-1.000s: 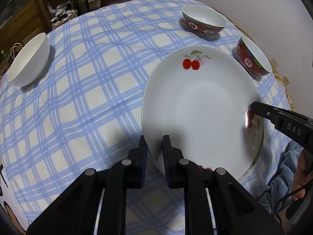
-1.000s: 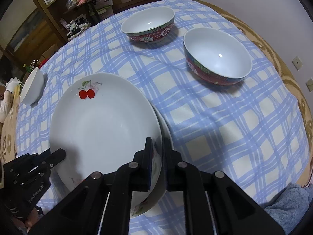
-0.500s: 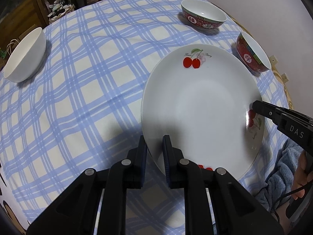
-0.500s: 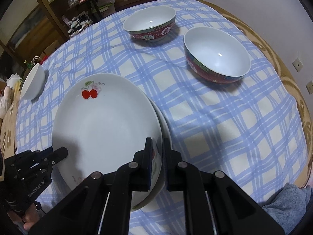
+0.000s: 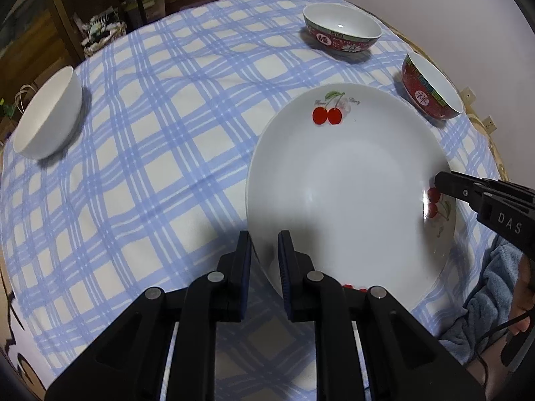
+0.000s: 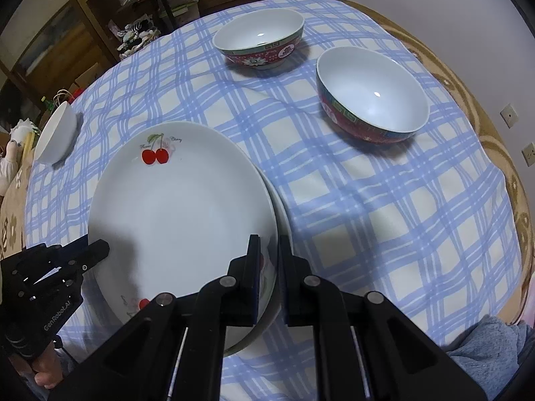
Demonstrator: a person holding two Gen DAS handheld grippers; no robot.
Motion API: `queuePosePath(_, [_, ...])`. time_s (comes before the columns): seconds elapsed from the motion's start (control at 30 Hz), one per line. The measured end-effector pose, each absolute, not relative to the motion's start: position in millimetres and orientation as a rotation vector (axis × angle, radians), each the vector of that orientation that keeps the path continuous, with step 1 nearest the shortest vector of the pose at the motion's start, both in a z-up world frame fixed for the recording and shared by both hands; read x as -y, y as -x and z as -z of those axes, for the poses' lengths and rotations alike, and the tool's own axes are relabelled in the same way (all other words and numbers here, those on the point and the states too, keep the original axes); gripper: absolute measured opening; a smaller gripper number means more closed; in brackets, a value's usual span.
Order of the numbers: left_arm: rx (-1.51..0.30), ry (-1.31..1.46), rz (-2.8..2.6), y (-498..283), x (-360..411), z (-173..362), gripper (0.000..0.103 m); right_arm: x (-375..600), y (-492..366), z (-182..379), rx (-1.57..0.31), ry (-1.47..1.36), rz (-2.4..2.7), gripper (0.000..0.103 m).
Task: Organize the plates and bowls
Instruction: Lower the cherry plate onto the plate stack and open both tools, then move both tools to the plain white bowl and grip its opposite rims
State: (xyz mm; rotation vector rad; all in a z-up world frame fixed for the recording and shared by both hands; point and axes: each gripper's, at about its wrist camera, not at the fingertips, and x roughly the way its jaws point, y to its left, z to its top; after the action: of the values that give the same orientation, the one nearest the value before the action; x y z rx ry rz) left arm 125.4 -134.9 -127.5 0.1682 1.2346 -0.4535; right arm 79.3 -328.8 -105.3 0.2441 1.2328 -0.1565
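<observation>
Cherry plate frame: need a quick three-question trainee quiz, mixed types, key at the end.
1. True or false: both grippers are clamped on the rim of the top cherry plate.
2. How many bowls stand on the checked tablecloth? A) two B) three C) four
3. What lies directly under the top cherry plate?

Key:
1. True: the left gripper pinches the rim on one side and the right gripper pinches it on the opposite side.
2. B: one plain white bowl and two red patterned bowls.
3. A second plate, its edge showing past the top one in the right wrist view.
</observation>
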Motion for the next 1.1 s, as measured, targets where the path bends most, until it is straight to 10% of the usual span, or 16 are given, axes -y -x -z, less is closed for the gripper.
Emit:
queuePosePath(0.6, [-1.214, -0.077, 0.399, -104, 107, 103, 0.016, 314, -74, 94, -1.223, -0.224, 0.154, 0.020])
queuePosePath(0.73, [-1.199, -0.101, 0.363, -98, 94, 96, 0.017, 303, -69, 83, -1.181, -0.211, 0.165, 0.054])
queuePosePath(0.97, [-1.172, -0.104, 0.300, -103, 72, 77, 0.024, 278, -63, 54, -1.039, -0.175, 0.084, 0.085])
queuePosePath(1.1, [-1.132, -0.118, 0.263, -109, 57, 64, 0.047, 270, -68, 47, -1.006, -0.158, 0.074, 0.089])
